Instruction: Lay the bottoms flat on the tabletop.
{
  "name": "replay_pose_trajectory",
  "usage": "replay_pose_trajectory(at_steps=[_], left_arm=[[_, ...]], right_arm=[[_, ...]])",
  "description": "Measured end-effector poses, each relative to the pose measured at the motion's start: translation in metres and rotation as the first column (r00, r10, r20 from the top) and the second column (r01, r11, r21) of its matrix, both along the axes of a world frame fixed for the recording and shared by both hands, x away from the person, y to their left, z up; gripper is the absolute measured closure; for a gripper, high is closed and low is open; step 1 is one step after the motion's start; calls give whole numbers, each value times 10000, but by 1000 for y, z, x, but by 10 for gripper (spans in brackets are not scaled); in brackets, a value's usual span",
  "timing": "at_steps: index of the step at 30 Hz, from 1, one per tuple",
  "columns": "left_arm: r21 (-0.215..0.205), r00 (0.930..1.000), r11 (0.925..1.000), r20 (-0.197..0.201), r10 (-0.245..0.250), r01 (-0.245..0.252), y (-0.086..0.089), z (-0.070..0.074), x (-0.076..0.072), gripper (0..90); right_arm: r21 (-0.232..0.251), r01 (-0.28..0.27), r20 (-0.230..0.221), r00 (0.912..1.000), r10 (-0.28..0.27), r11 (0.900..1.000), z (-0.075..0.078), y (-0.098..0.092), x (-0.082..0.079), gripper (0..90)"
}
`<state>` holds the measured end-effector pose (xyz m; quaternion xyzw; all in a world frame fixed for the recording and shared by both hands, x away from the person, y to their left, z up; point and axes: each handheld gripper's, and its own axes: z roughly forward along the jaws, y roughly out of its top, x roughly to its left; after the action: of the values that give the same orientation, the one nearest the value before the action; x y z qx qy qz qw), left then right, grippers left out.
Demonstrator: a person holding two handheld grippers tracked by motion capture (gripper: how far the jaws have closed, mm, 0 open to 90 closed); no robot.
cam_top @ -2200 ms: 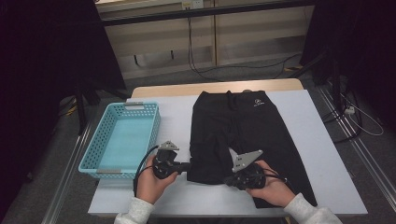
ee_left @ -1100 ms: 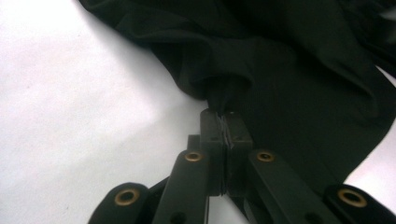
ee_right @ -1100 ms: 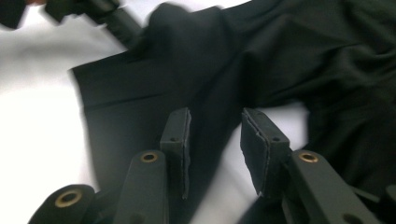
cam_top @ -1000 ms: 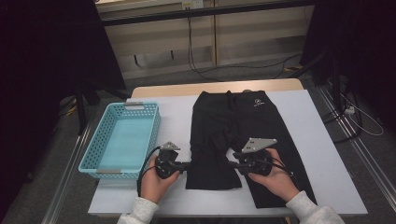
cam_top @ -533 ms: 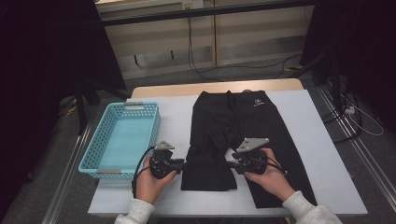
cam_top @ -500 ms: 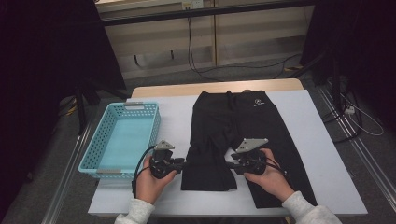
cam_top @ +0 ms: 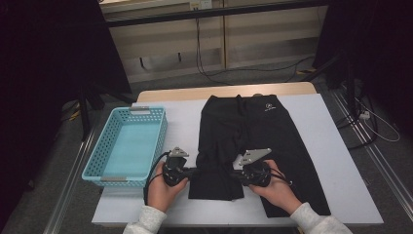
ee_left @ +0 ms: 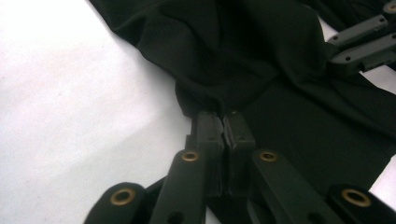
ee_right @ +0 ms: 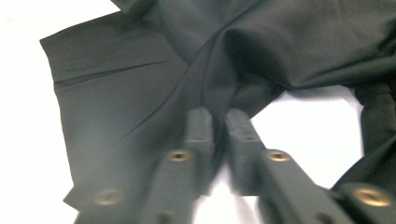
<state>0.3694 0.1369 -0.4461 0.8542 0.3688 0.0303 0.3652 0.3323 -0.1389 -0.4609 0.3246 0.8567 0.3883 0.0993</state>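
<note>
Having just been closing, both pinching now the folded left leg of the black trousers (cam_top: 253,134) on the white table (cam_top: 341,161): left gripper (cam_top: 191,171) clamping its outer edge, right gripper (cam_top: 234,174) its inner edge, beside the blue basket (cam_top: 104,161).

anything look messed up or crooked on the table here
The black fabric trousers are not lying flat: the leg nearer the light blue plastic basket is doubled over and bunched, ending well short of the other leg. The left tongs and right tongs are each shut on its edges. Nothing looks spilled or damaged.
</note>
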Motion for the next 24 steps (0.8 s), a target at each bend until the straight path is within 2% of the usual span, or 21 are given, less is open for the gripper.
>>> replay_pose_trajectory(at_steps=[5, 10, 15, 17, 22, 24], left_arm=[[-96, 9997, 9997, 59, 217, -217, 5, 6, 0, 888], [-317, 9988, 9984, -116, 470, -474, 15, 8, 2, 886], [-373, 9981, 9977, -269, 560, -569, 15, 8, 3, 884], [-275, 9979, 9977, -162, 622, -626, 16, 6, 3, 876], [-252, 9981, 9981, -265, 563, -569, 16, 5, 1, 755], [-177, 9978, 9977, -155, 651, -654, 14, 3, -2, 680]], right_arm=[[130, 133, -140, 9998, -131, 9998, 4, -12, 0, 884], [453, 404, -211, 9990, -395, 9982, 12, -33, -4, 888], [469, 555, -539, 9971, -529, 9974, 6, -42, -4, 886], [458, 550, -651, 9965, -519, 9974, 4, -41, -3, 851], [311, 751, -326, 9967, -741, 9967, 4, -41, -2, 767], [371, 780, -212, 9968, -772, 9963, 6, -42, -2, 734]])
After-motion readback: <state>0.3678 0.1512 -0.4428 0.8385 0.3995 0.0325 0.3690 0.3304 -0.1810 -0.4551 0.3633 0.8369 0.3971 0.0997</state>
